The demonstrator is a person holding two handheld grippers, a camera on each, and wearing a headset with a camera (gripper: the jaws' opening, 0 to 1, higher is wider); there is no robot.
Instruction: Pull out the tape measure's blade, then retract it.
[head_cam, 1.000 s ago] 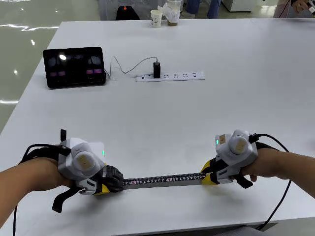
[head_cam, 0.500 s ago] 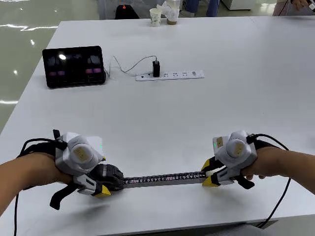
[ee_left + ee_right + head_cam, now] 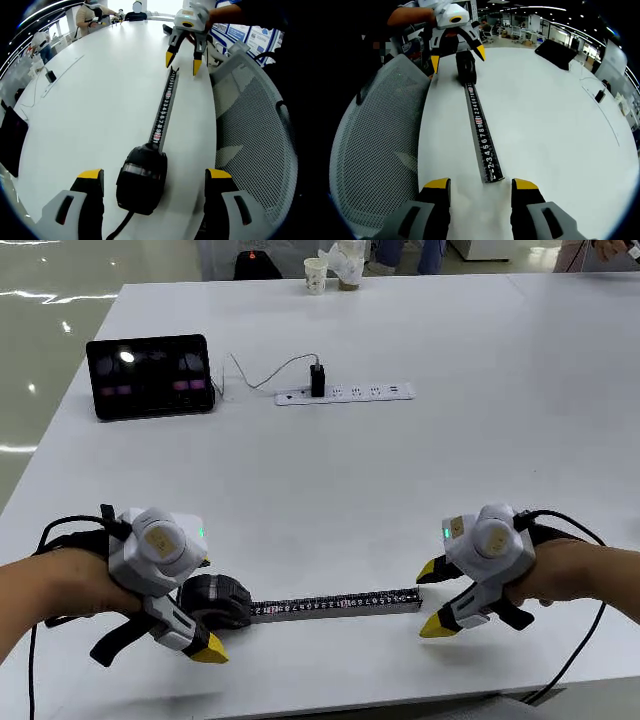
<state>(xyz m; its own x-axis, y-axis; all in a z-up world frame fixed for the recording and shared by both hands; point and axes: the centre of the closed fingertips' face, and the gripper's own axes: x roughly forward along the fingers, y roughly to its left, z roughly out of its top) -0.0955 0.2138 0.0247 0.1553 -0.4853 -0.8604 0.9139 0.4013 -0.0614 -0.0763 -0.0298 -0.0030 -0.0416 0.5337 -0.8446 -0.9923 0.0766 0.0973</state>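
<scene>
Your left tongs [image 3: 154, 175] stand spread wide with the black tape measure [image 3: 142, 177] sitting between the jaws, apart from both, so nothing is pinched there. Your right tongs [image 3: 481, 184] are spread too, and the hooked end of the blade [image 3: 481, 137] lies just ahead of them, in line with the gap between the jaws but not held. The blade lies flat on the counter [image 3: 400, 470], drawn out, its long axis running straight from one pair of tongs to the other. By my reading the pull is done and the retract remains. The case is nearest your left; closing straight in would catch it across its sides.
</scene>
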